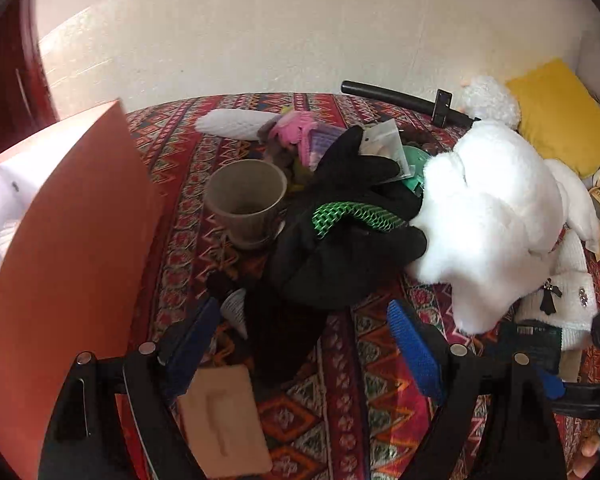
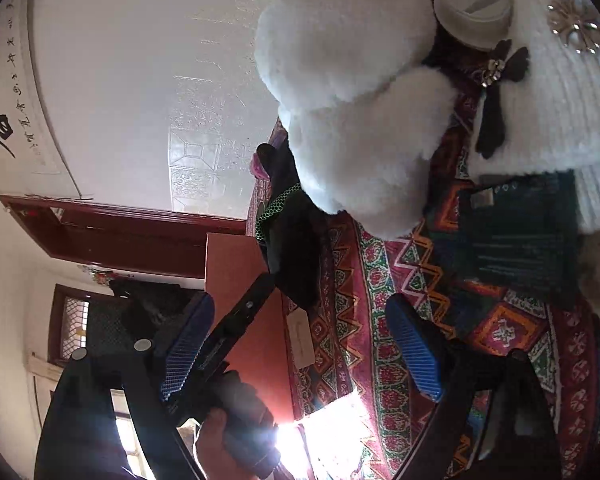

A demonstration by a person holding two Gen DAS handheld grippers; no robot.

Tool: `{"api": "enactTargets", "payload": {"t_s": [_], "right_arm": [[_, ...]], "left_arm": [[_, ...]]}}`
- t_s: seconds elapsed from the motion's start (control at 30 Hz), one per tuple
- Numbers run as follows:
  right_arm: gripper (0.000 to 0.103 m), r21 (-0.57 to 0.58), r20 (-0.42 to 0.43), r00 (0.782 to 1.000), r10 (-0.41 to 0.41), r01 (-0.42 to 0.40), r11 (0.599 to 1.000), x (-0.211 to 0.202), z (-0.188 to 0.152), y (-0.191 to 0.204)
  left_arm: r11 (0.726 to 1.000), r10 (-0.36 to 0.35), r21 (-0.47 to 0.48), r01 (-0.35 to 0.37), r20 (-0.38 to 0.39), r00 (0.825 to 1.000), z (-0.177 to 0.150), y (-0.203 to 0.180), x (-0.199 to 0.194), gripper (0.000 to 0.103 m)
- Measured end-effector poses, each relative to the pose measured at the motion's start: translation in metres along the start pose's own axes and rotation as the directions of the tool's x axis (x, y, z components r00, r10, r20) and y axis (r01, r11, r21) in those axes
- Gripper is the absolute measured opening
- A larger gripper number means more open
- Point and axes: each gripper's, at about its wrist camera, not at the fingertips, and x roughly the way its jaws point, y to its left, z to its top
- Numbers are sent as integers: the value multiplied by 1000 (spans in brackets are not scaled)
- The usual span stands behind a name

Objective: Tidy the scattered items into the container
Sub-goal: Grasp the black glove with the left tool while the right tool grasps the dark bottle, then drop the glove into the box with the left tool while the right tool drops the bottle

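Nothing visibly packed yet; judging by the heap, the tidy is at its start. Landmark: the orange box point(image 1: 72, 272), standing at the left edge of the patterned cloth point(image 1: 340, 400). Its inside faces away from both cameras, so its contents cannot be told.

Scattered things, all outside the box:
- tan pot point(image 1: 246, 200), upright, just right of the box; looks empty inside.
- black glove point(image 1: 340, 248) with green mesh, right of the pot, touching it or nearly so.
- white plush point(image 1: 488, 216), farther right, pressed against the glove.
- pink toy point(image 1: 296, 128) and clear packet point(image 1: 384, 144), beyond the glove, well apart from the box.
- tan card point(image 1: 224, 420), flat, near the box's front corner.
- dark pouch point(image 2: 516, 236), at the plush's far side.
- yellow cushion point(image 1: 556, 116), farthest from the box.

Left gripper point(image 1: 300, 340): jaws spread wide, nothing between the pads, hovering over the cloth just short of the glove, near the box.

Right gripper point(image 2: 300, 344): jaws likewise wide and empty, low over the cloth below the plush, right of the box.

Left to do: every item.
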Motion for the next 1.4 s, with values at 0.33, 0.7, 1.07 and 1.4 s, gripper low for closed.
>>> {"api": "enactTargets", "payload": {"t_s": [0.33,0.7,1.07,1.4], "right_arm": [[85,-24,-18,1000,13,-14,1000,1,9,6],[58,-264,-185,978,-96,44,964,65,-34,47],[57,-629,-62,876,-479,338,700,208,-34,106],[23,-702,-52,814,-579,382,601,230,-41,106]], "left_arm": [[991,-115,-77,114,-19,993,6,8,-26,7],[878,-162,-378,294,344,925,-69,165,-204,8],[780,-69,-550,299,398,915,-94,267,-227,8],[728,-39,-624,285,377,926,-93,299,-225,29]]}}
